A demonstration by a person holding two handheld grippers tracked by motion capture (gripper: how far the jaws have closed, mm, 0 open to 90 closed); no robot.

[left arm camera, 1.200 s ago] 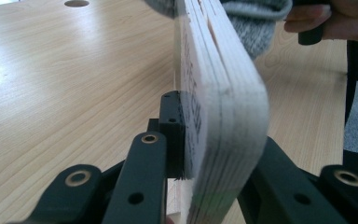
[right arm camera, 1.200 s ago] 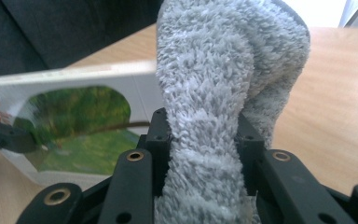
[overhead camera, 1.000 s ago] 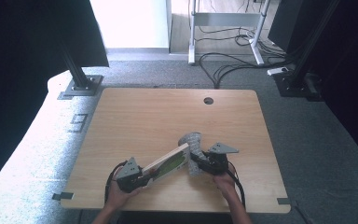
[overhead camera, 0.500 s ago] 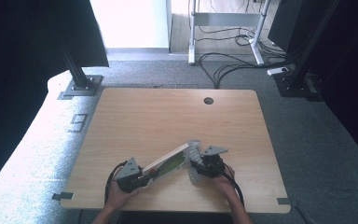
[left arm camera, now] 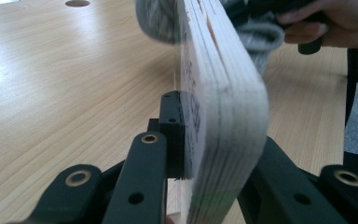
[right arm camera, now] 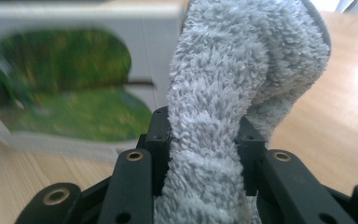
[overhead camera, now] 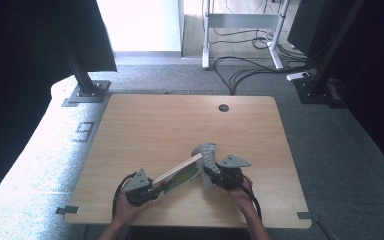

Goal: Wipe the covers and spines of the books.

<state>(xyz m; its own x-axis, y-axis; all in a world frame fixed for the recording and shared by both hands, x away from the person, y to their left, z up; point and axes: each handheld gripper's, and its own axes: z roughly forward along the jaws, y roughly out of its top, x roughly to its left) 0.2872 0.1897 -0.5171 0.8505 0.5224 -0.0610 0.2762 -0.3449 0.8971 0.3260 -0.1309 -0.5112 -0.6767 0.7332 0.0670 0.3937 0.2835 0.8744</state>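
**Wiping a board book with a cloth: two-handed grip, mid-task**

Wooden table with a cable hole near its far edge, standing on grey carpet; dark stands and trailing cables lie beyond it. Near the front edge, a person works with a hand-held gripper in each hand.

Left gripper: its jaws are pressed onto the lower end of a thick board book, one pad flat against the cover and the other against the opposite face, as the left gripper view shows. The book is held on edge, slanting up and away from the left hand toward the right one, clear of the tabletop along most of its length.

Right gripper: its jaws pinch a bunched grey terry cloth, which bulges above the pads. In the high view the cloth lies against the far end of the book; in the right gripper view the book's green illustrated cover stands just beside the cloth.

Progress, as a judgement: both items are already picked up and brought together, so the grasping stage is done. Cloth contact is at the far end of the book only; the length of cover toward the left gripper appears yet to be wiped, and book and cloth remain to be set down.
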